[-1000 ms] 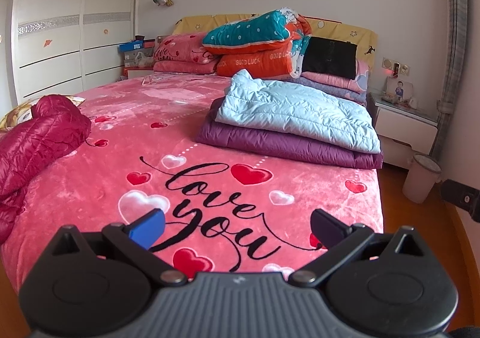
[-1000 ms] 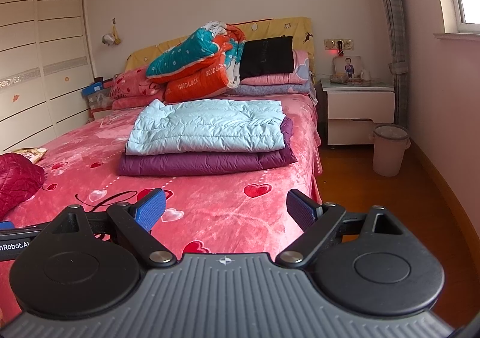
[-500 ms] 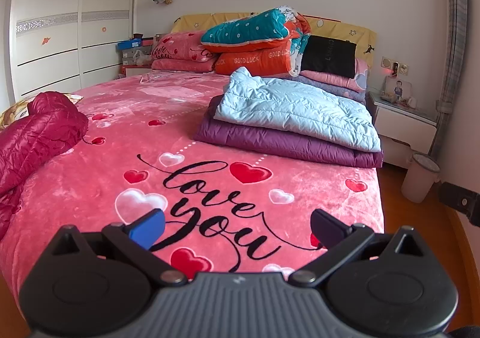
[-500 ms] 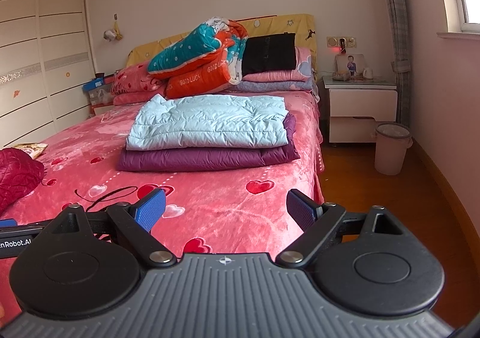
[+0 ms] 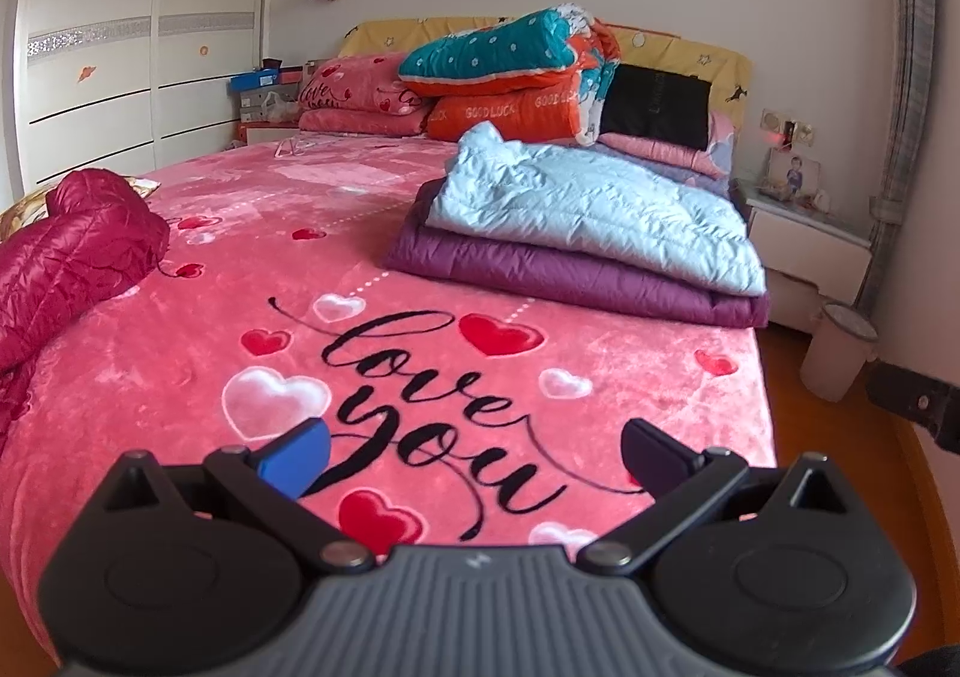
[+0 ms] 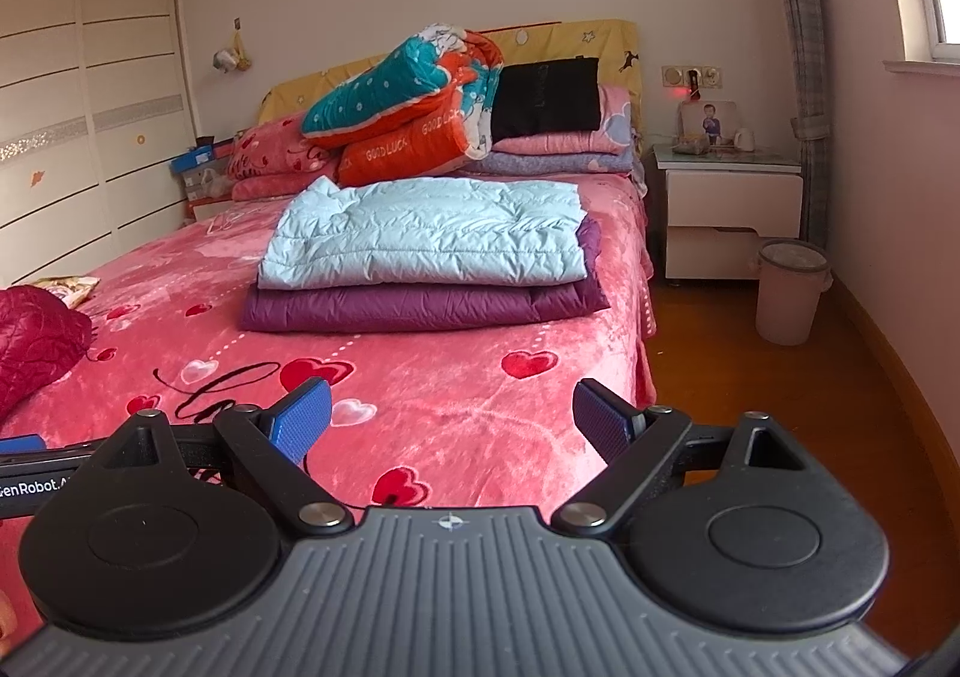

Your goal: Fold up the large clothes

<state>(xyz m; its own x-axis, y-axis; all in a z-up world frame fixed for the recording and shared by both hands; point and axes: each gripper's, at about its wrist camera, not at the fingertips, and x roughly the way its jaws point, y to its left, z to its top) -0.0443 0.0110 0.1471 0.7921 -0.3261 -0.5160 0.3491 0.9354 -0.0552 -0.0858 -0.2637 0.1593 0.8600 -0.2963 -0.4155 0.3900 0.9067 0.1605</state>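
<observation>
A folded light blue puffer jacket lies on a folded purple puffer jacket on the right half of the pink bed; the stack also shows in the right wrist view. A crumpled dark red puffer jacket lies at the bed's left edge, also seen in the right wrist view. My left gripper is open and empty over the foot of the bed. My right gripper is open and empty, to the right of the left one.
Pillows and a teal and orange quilt are piled at the headboard. A white nightstand and a pink waste bin stand on the floor right of the bed. A white wardrobe fills the left wall.
Both grippers have drifted slightly, so the bed and the jacket stack shift a little in view. Both stay open and empty. The clothes have not moved.
</observation>
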